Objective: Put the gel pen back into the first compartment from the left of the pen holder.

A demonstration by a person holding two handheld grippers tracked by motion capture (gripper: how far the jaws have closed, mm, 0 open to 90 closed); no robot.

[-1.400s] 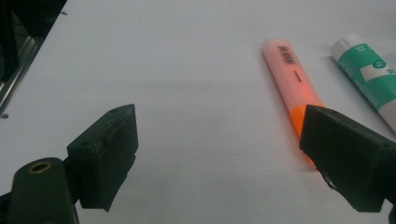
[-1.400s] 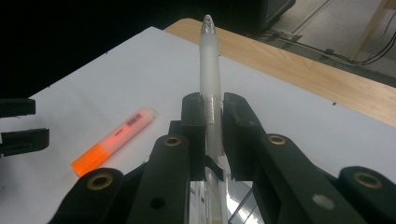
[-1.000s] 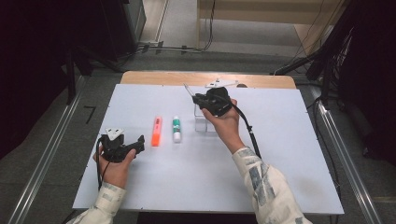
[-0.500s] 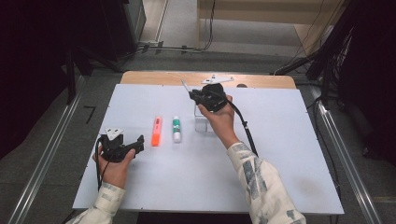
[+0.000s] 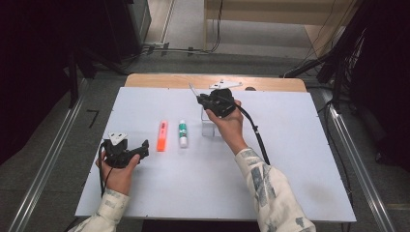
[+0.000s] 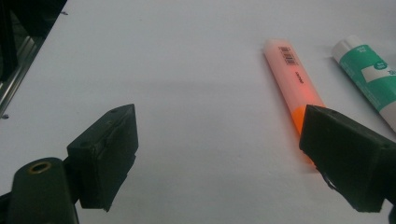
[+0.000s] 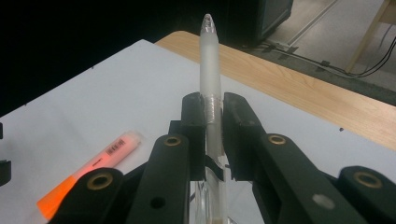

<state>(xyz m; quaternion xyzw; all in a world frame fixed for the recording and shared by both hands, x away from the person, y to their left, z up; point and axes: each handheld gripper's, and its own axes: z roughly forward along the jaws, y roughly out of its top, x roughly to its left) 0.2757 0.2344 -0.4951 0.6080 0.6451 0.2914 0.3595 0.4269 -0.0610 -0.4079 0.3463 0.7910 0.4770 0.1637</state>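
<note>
Right now the right gripper (image 7: 212, 126) is squeezing a frosted pen (image 7: 209, 65) near the middle top of the high view, over a clear holder (image 5: 209, 126), likely to drop it in. Lower left, the left gripper (image 5: 140, 148) waits with jaws wide apart by the orange marker (image 5: 162, 136) and green tube (image 5: 183, 133).

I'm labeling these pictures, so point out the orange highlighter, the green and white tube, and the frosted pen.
orange highlighter (image 5: 162, 136), high view, mid barrel
green and white tube (image 5: 183, 133), high view, green middle
frosted pen (image 7: 209, 60), right gripper view, upper barrel
</note>
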